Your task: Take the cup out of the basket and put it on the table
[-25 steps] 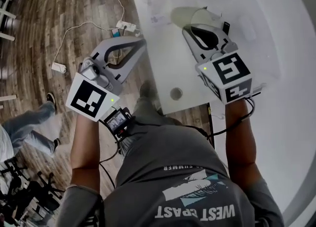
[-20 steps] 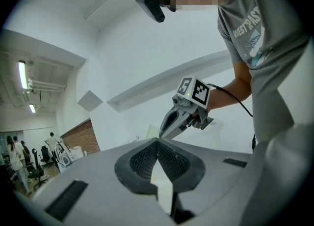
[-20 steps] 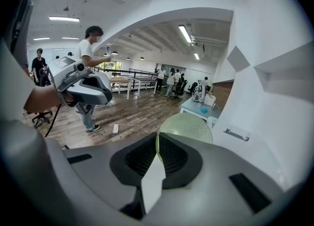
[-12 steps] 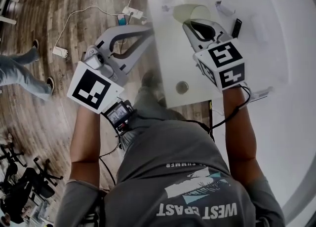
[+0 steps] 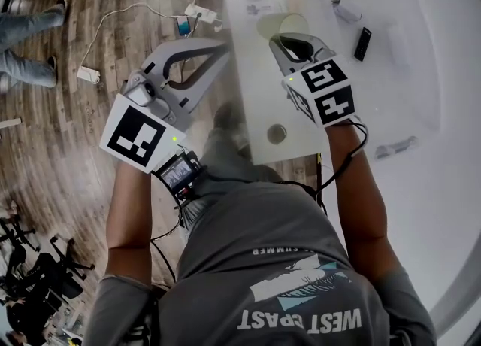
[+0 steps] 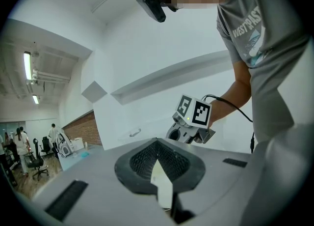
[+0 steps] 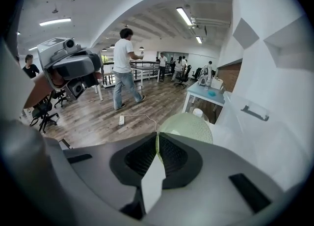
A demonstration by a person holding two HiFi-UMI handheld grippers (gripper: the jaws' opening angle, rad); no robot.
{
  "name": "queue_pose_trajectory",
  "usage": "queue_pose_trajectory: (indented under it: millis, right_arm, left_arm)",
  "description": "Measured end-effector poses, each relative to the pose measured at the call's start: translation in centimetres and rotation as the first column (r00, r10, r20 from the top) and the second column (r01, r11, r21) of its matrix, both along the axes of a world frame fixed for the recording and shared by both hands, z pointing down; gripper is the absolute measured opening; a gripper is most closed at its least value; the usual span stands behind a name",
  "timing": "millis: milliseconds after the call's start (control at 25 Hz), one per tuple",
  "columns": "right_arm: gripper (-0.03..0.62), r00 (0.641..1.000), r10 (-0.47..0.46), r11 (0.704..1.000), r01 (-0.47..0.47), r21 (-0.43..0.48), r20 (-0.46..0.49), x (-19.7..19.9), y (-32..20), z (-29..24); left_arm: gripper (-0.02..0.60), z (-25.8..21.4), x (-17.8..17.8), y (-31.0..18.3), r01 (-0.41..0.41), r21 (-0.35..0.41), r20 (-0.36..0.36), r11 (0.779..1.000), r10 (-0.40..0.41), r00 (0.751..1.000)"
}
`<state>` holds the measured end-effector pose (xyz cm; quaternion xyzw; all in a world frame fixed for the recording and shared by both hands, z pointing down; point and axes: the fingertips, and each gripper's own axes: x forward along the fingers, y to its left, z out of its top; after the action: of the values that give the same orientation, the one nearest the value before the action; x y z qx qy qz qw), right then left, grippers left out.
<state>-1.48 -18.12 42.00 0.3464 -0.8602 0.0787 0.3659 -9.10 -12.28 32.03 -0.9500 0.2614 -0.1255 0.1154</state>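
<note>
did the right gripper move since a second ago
Yes. The right gripper, holding the cup, shifted left relative to the round disc on the table.

Bench (image 5: 406, 74): smooth white top, matt. Floor (image 5: 75, 149): grained wood planks, low sheen. Cup (image 7: 189, 127): pale green translucent plastic, finely dimpled. Right claw (image 7: 157, 139): matt grey plastic shell, black ribbed pads (image 7: 174, 154). Shirt (image 5: 255, 254): grey cloth.
</note>
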Motion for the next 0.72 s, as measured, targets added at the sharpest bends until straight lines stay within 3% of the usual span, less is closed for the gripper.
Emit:
queue_pose_trajectory:
  millis: [720]
  right_arm:
    - [0.029,0.996,0.041,0.990,-0.051,-0.135,-0.075,0.5,-0.8,8.6]
  left_arm:
    - [0.009,3.0,-0.2,-1.7,-0.009,-0.053,-0.014,0.999,0.008,1.000]
